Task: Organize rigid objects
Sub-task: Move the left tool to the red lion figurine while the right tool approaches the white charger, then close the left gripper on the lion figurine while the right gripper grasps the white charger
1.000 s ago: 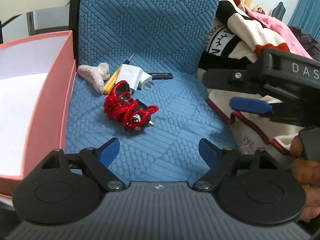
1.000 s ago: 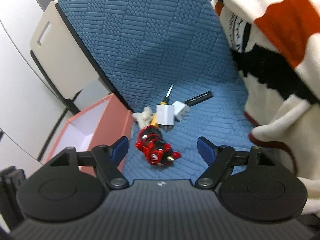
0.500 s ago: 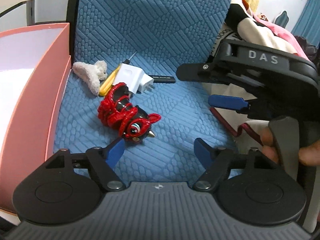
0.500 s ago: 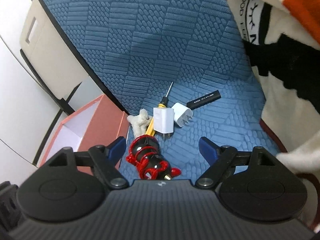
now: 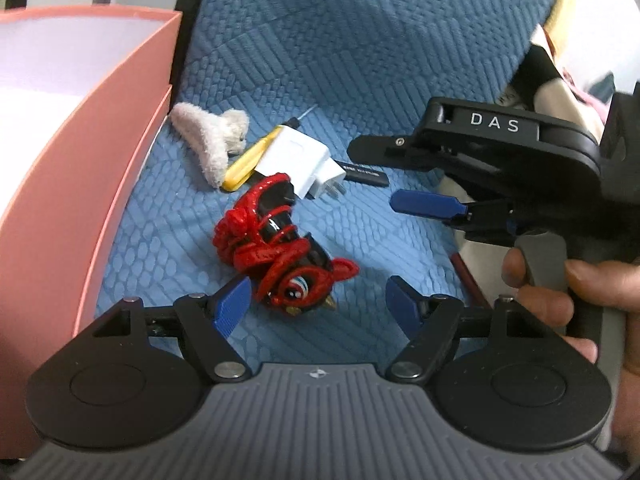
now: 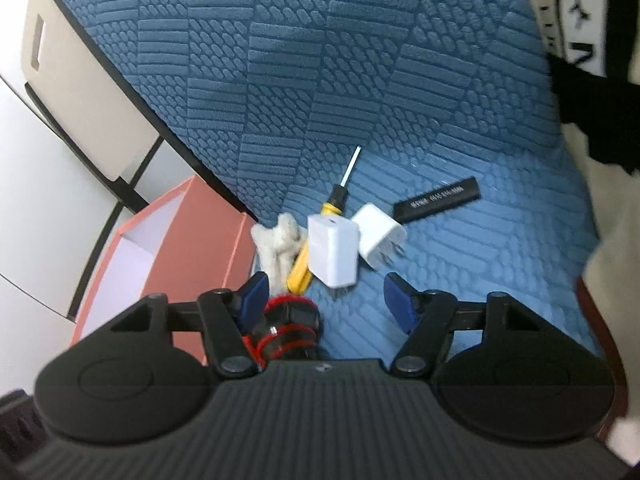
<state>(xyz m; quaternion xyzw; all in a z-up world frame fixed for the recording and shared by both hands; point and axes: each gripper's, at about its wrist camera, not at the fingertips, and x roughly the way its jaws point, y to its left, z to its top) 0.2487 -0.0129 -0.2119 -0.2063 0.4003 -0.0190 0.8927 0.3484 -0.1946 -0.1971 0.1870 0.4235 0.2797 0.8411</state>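
Observation:
A red and black figurine (image 5: 276, 248) lies on the blue quilted seat (image 5: 360, 60). Its head sits between the fingertips of my left gripper (image 5: 319, 306), which is open, with the left pad close beside it. Behind it lie a white charger (image 5: 298, 164), a yellow screwdriver (image 5: 244, 166), a fluffy hair claw (image 5: 208, 140) and a black stick (image 5: 366, 176). My right gripper (image 6: 325, 302) hovers over the same pile with its jaws closing. The charger's prongs (image 6: 338, 290) and the figurine (image 6: 288, 328) lie below the gap, and neither pad presses on anything. A second white charger (image 6: 380, 240) lies beside the first.
A pink open box (image 5: 80, 160) stands against the seat's left edge. A patterned blanket (image 6: 580, 40) is heaped on the right. The right gripper's blue finger (image 5: 424, 203) and a person's hand (image 5: 560, 280) fill the right of the left wrist view.
Both grippers have come down and closer to the pile. The right gripper has swung leftward over the chargers and its jaws have narrowed. The left jaws now flank the figurine's head.

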